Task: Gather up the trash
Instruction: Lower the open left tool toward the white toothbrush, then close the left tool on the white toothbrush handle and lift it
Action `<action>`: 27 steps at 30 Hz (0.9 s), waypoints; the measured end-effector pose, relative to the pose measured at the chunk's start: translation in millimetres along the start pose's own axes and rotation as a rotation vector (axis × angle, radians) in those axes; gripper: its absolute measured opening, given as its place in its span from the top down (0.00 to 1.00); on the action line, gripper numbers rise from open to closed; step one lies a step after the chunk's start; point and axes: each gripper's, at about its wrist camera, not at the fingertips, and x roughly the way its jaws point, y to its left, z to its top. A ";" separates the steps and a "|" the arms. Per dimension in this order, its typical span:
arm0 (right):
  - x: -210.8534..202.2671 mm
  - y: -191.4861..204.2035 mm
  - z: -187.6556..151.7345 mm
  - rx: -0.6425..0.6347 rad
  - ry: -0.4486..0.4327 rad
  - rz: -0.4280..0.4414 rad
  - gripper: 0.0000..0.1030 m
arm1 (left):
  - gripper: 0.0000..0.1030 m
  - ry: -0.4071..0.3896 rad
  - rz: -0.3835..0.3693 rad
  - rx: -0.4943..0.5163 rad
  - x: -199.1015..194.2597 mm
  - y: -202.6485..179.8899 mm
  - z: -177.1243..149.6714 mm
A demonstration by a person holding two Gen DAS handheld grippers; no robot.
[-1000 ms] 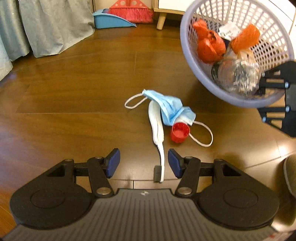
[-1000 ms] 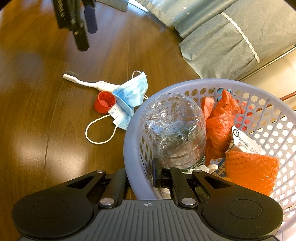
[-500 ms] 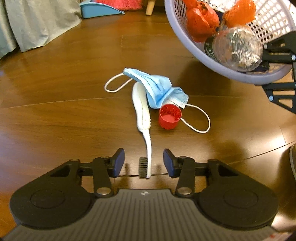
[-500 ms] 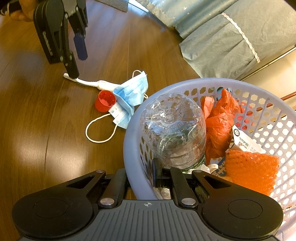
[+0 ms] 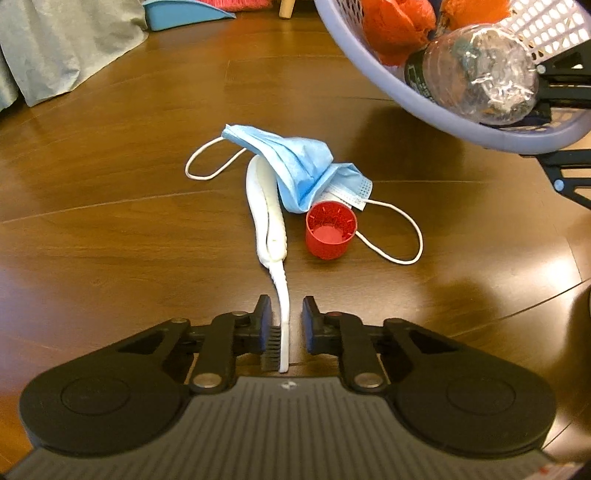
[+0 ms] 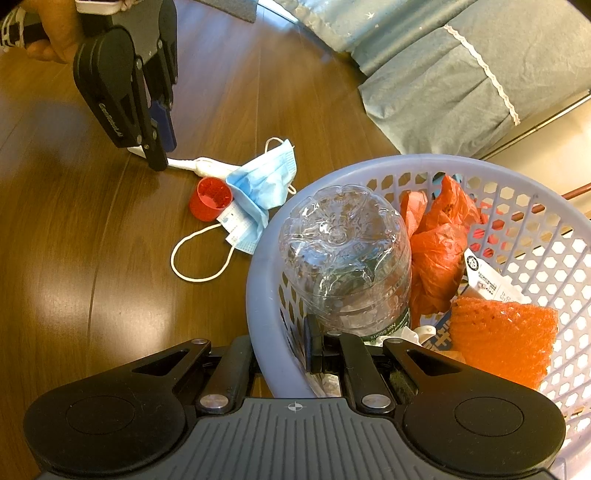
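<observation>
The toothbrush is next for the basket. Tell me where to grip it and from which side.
Grip the toothbrush at its thin neck by the bristles, where the left gripper already straddles it. Come from the head end: the face mask covers the thick handle end, and the red cap crowds one side.

**A lived-in room at home, likely a bedroom**

The floor [image 5: 110, 229] is dark, glossy wood planking, the kind laid in a house. Grey-green fabric with a white lace trim [image 6: 491, 77] hangs down to the floor like a bed skirt or cover. By the far wall lie a blue dustpan [image 5: 184, 14] and the red bristles of a broom [image 5: 236, 3], beside a pale wooden furniture leg [image 5: 285, 11]. The litter is household stuff: a blue face mask [image 5: 303, 166], a white toothbrush [image 5: 269, 221], a red bottle cap [image 5: 330, 230], and a lilac plastic basket [image 6: 258, 280] holding a clear plastic bottle [image 6: 343, 258], red plastic bags [image 6: 439, 251] and orange foam netting [image 6: 502, 336].
</observation>
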 end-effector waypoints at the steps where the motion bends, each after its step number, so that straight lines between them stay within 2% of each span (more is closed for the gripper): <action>1: 0.0 0.4 -0.2 -0.001 0.000 0.000 0.95 | 0.93 0.006 0.001 0.000 1.2 0.4 0.2; 2: 0.0 0.6 -0.4 -0.002 0.001 0.000 0.95 | 0.98 0.012 0.000 0.000 2.2 0.7 0.2; 8: 1.0 0.2 -0.7 0.002 0.001 0.001 0.95 | 0.98 0.053 -0.001 0.036 -9.4 -1.7 -8.4; 15: 1.3 0.7 -0.1 0.006 0.000 -0.001 0.95 | 0.98 0.116 -0.001 0.075 -40.8 -13.1 -50.4; 17: 1.4 0.7 0.0 0.007 0.001 -0.001 0.95 | 0.91 0.119 0.008 0.063 -47.5 -14.3 -59.9; 20: 1.5 0.8 -0.1 0.006 0.001 -0.002 0.95 | 0.84 0.079 0.030 0.032 -55.2 -9.9 -64.0; 27: 1.8 0.5 0.3 -0.002 0.004 -0.002 0.95 | 0.79 0.037 0.055 -0.007 -38.2 -8.4 -47.2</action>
